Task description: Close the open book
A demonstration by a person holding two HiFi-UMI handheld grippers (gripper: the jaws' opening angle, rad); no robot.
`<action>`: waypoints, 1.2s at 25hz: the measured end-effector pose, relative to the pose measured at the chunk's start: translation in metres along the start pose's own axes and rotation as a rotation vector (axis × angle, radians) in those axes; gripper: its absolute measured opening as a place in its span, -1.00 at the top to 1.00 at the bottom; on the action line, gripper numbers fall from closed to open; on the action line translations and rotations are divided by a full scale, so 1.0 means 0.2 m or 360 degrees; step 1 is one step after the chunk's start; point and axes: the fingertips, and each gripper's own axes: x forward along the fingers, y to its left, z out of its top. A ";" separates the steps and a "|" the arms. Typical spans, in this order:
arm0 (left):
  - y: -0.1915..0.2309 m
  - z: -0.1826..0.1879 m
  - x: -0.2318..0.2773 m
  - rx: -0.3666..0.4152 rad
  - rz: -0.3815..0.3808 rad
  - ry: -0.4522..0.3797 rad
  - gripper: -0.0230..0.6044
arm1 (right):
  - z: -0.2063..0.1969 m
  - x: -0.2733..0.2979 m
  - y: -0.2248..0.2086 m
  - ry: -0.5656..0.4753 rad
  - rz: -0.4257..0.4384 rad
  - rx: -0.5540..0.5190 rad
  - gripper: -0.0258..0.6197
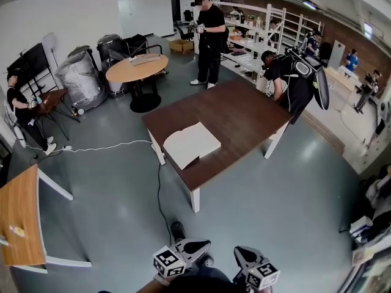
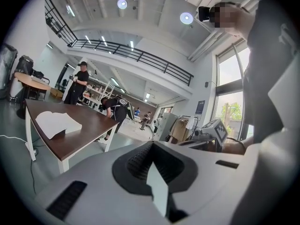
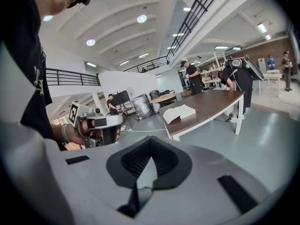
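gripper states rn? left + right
Left gripper: closed, holding nothing.
Right gripper: closed, holding nothing.

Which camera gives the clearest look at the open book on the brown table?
The head view: looking down, it shows the open book with both pages spread. Both gripper views catch it only small, distant and nearly edge-on.

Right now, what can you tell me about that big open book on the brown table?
The book lies open, pages up, near the corner of the dark brown, wood-look table closest to the person with the head camera. It looks thick, with pale, whitish paper pages. Any print is too small to read from here. Only the table touches it, and nothing rests on it.
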 end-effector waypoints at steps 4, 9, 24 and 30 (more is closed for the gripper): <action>-0.01 -0.02 -0.01 0.0006 -0.0028 0.0031 0.91 | 0.00 0.00 0.00 -0.0017 -0.0017 0.0021 0.96; 0.00 0.01 0.01 0.0025 -0.0035 0.0022 0.91 | -0.01 0.01 -0.03 -0.0031 -0.0024 0.0039 0.96; 0.13 0.06 -0.06 0.0007 0.0031 -0.0014 0.91 | 0.06 0.16 0.00 0.0002 0.0024 -0.0008 0.96; 0.17 0.09 -0.04 -0.0003 0.0033 -0.0014 0.91 | 0.07 0.20 -0.03 0.0030 0.0026 0.0001 0.96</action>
